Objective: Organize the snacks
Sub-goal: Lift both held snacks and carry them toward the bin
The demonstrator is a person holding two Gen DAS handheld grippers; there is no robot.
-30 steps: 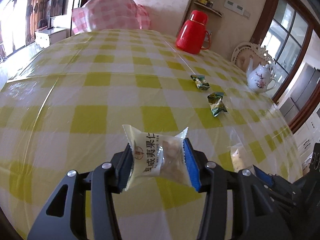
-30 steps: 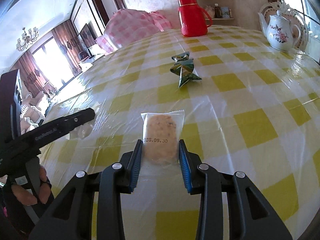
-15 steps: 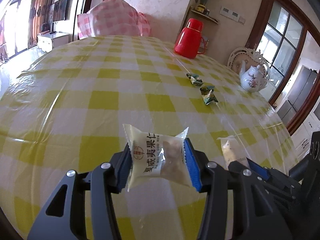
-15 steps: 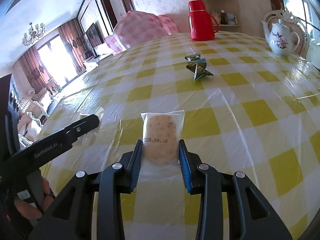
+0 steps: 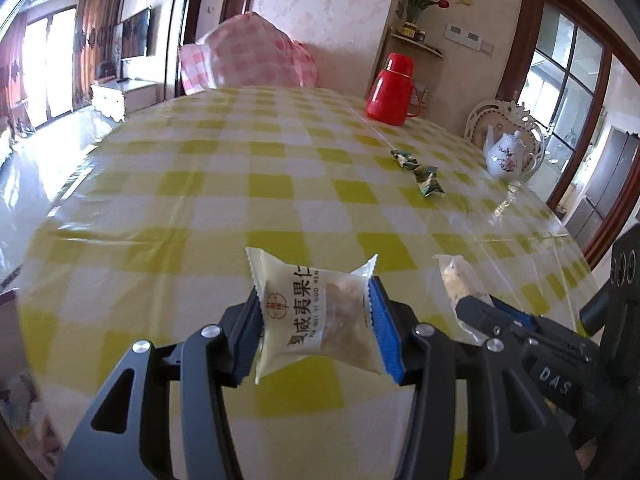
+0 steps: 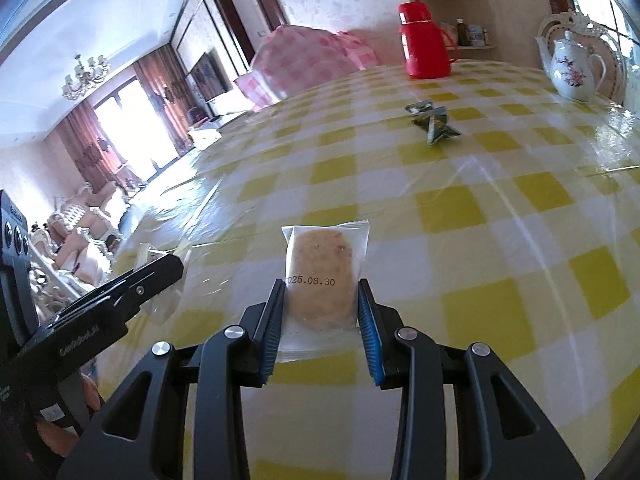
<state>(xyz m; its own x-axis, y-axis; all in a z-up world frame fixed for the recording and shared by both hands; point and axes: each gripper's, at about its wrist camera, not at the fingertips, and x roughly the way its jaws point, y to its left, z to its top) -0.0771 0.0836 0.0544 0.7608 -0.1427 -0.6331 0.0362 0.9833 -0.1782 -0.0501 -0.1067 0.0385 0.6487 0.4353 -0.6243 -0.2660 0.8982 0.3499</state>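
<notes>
Right now the left gripper (image 5: pixel 318 322) is clamped on a cream nut-pastry packet (image 5: pixel 316 316) printed with Chinese characters, held above the yellow-checked tablecloth (image 5: pixel 224 200). Just beside it, the right gripper (image 6: pixel 322 314) pinches a clear-wrapped cookie (image 6: pixel 322 276) stamped with a date. Two green foil snacks (image 5: pixel 418 170) lie on the cloth farther off, between the grippers and the red thermos (image 5: pixel 390 90), near a floral teapot (image 5: pixel 508 156).

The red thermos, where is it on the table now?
The red thermos stands at the far edge of the checked table, right of centre in the left wrist view, beyond the green candy wrappers and left of the white teapot.
</notes>
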